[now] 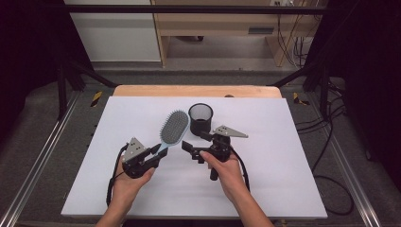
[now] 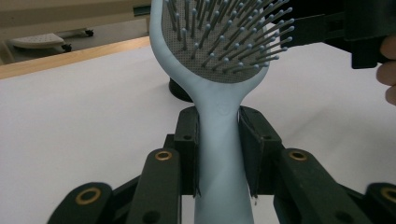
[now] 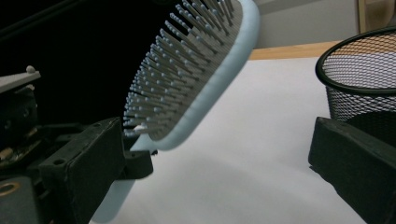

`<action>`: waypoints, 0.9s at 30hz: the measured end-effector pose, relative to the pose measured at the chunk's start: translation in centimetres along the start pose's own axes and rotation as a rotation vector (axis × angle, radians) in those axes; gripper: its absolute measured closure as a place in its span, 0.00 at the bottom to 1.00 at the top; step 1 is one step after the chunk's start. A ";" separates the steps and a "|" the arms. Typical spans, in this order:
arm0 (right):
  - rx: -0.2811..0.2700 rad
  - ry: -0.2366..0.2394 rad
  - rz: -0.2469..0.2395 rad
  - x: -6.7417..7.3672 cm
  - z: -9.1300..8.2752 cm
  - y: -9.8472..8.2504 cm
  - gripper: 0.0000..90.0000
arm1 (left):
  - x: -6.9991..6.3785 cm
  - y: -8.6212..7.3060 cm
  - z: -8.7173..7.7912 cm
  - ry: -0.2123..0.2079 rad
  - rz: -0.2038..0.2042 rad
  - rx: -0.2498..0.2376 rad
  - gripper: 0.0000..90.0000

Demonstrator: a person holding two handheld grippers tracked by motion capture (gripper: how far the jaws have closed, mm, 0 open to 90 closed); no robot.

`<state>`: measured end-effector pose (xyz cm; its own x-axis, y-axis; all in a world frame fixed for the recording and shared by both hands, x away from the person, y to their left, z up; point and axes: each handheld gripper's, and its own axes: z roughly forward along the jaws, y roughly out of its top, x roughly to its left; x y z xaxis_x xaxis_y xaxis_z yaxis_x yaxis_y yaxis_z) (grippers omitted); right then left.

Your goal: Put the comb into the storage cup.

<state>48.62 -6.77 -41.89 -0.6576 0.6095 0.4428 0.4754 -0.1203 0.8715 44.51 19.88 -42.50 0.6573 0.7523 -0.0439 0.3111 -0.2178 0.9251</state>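
The left hand [image 1: 126, 182] comes in from the bottom edge with its wrist angled toward the table's middle; the left gripper [image 1: 158, 152] is clamped on the handle of a pale blue paddle hairbrush [image 1: 174, 127], whose head is raised over the white table sheet [image 1: 283, 179], bristles up; the right hand [image 1: 224, 168] holds the right gripper [image 1: 195, 144] pointing left toward the brush, jaws spread wide with nothing between them; a black mesh cup [image 1: 201, 118] stands just beyond; in the left gripper view the brush head [image 2: 219, 37] is cut off at the top; in the right gripper view the handle is hidden behind the near jaw.
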 end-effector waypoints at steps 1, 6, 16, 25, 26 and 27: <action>0.000 0.002 0.000 0.0 0.1 0.0 0.04 | -0.1 0.0 0.0 -0.002 0.003 -0.001 0.77; 0.000 0.017 0.009 0.3 0.6 0.1 0.05 | -0.6 0.1 0.1 -0.016 0.013 -0.006 0.77; -0.010 0.043 0.022 0.5 0.9 0.3 0.07 | -1.5 0.2 0.3 -0.038 0.036 -0.007 0.77; -0.018 0.062 0.048 0.5 0.8 0.4 0.15 | -1.9 0.2 0.4 -0.047 0.051 -0.006 0.78; -0.020 0.067 0.054 0.4 0.8 0.4 0.16 | -2.0 0.2 0.5 -0.049 0.053 -0.006 0.78; -0.020 0.067 0.054 0.4 0.8 0.4 0.16 | -2.0 0.2 0.5 -0.049 0.053 -0.006 0.78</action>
<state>49.02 -5.89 -41.55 -0.6692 0.5479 0.5019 0.4998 -0.1678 0.8497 43.59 18.03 -42.38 0.7053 0.7088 -0.0131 0.2710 -0.2526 0.9288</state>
